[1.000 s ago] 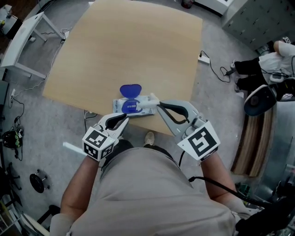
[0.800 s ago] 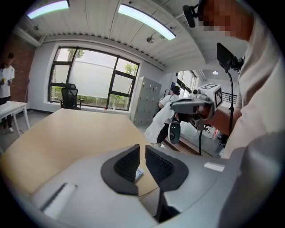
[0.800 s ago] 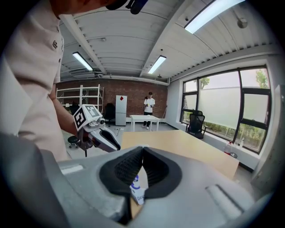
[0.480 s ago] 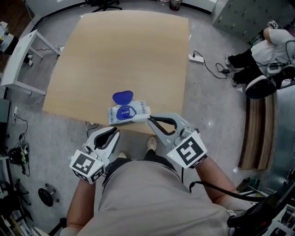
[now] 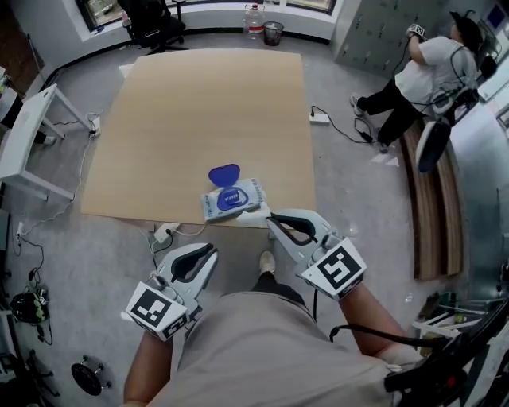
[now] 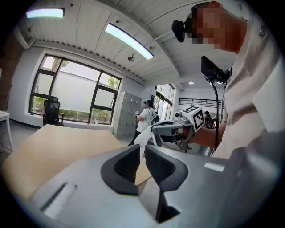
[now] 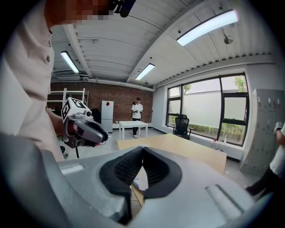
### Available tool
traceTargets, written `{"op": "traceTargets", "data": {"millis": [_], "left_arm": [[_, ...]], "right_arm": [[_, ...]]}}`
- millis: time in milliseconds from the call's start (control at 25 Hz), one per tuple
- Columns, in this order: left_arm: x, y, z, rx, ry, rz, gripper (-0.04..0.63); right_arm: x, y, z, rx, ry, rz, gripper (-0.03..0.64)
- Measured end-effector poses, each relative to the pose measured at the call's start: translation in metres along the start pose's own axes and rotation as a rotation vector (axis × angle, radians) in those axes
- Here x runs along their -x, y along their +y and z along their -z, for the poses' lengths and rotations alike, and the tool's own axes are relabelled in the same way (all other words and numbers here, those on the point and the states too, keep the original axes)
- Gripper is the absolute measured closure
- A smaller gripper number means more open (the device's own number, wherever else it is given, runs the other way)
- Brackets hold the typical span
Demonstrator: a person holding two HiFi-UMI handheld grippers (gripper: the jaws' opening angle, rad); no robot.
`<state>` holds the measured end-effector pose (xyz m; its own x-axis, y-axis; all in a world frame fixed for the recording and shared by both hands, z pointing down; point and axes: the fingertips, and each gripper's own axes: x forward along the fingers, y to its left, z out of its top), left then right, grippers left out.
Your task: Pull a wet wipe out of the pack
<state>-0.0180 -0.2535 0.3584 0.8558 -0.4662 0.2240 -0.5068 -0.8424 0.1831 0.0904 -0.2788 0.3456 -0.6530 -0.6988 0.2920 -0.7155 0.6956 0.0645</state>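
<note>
The wet wipe pack (image 5: pixel 232 199) lies at the near edge of the wooden table (image 5: pixel 199 103), its blue lid (image 5: pixel 224 174) flipped open. My right gripper (image 5: pixel 271 219) hovers just off the table's near edge, right of the pack, shut on a white wet wipe (image 6: pixel 141 140) that hangs from its tip. In the left gripper view the right gripper (image 6: pixel 156 129) shows with that wipe dangling. My left gripper (image 5: pixel 211 253) is below the table edge, close to my body, shut with nothing in it. From the right gripper view the left gripper (image 7: pixel 103 136) shows at the left.
A person (image 5: pixel 429 71) stands at the far right by lockers. An office chair (image 5: pixel 151 24), a bottle (image 5: pixel 254 14) and a bin (image 5: pixel 273 32) stand beyond the table. A white desk (image 5: pixel 24 127) is at the left. A power strip (image 5: pixel 318 118) and cables lie on the floor.
Both grippers have drawn back from the pack towards my body. The left gripper has left the pack and dropped below the table edge. The right gripper came away with the wipe.
</note>
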Motion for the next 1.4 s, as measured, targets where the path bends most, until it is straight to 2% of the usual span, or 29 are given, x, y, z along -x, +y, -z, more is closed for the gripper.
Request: {"op": "traceTargets", "data": {"millis": [160, 320, 440, 560, 720, 960, 1160, 1280, 1400], "left_arm": [[0.068, -0.017, 0.011, -0.002, 0.001, 0.029, 0.558], [0.126, -0.029, 0.027, 0.011, -0.001, 0.067, 0.560], [0.150, -0.040, 0.040, -0.003, 0.018, 0.083, 0.560], [0.167, -0.058, 0.042, -0.021, 0.012, 0.100, 0.560], [0.180, -0.087, 0.037, -0.028, -0.011, 0.082, 0.563], [0.183, -0.165, 0.048, -0.034, -0.011, 0.099, 0.568], [0.174, -0.268, 0.053, -0.004, -0.033, 0.116, 0.574], [0.182, -0.323, 0.059, -0.033, -0.003, 0.085, 0.574], [0.197, -0.371, 0.071, -0.018, 0.035, 0.070, 0.574]], "right_arm": [[0.012, 0.062, -0.015, -0.001, -0.017, 0.072, 0.612], [0.024, 0.119, -0.016, -0.013, 0.012, 0.125, 0.612], [0.036, 0.156, -0.016, -0.035, 0.013, 0.132, 0.612], [0.056, 0.180, -0.015, -0.011, 0.038, 0.144, 0.612], [0.084, 0.206, -0.023, 0.008, 0.005, 0.136, 0.612], [0.158, 0.242, -0.017, 0.012, -0.031, 0.125, 0.612], [0.252, 0.265, 0.016, -0.003, -0.030, 0.128, 0.612], [0.296, 0.286, 0.037, -0.021, -0.032, 0.111, 0.612], [0.332, 0.305, 0.048, -0.038, -0.051, 0.089, 0.612]]}}
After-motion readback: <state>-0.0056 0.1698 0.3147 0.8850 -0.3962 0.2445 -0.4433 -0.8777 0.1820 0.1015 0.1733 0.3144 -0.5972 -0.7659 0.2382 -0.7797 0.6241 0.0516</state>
